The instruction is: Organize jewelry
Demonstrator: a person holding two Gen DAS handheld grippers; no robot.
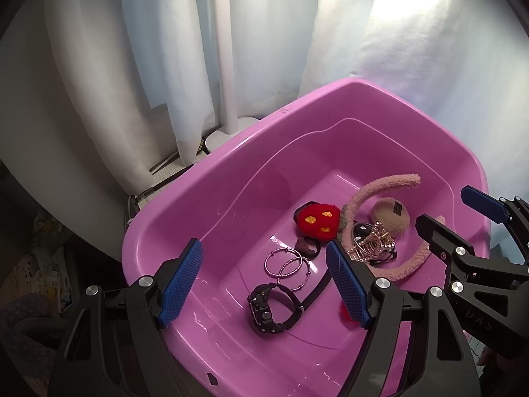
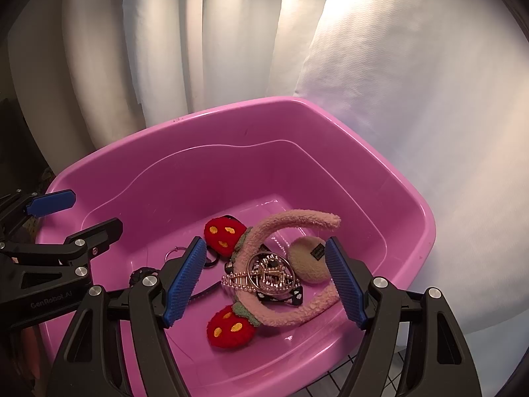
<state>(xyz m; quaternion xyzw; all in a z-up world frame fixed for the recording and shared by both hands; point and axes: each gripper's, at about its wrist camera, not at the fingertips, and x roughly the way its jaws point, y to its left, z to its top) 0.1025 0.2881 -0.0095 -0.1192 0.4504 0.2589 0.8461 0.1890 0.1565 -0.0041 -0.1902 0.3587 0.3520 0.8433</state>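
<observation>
A pink plastic tub fills the centre of both wrist views, set against pale curtains. All the jewelry that can be seen lies loose on the tub's floor.

In the left wrist view, the left claw hangs over the near rim with its blue pads spread wide and nothing between them. Framed by the pads are a black wristwatch at lower centre and, just above it, two thin hoop earrings that overlap.

In the right wrist view, the right claw is also spread wide and empty above the tub. Between its pads sits a tangle: a fuzzy pink headband with two red plush strawberries, a beige pom-pom, and a gold hair clip with pearls resting on top of the band. A black-and-white bow peeks out beneath the clip.

Judging from this, the sorting looks far from finished: the pieces lie in one heap with no separate places visible, and neither claw grips anything. Whether the tub is the source or the destination cannot be told.
</observation>
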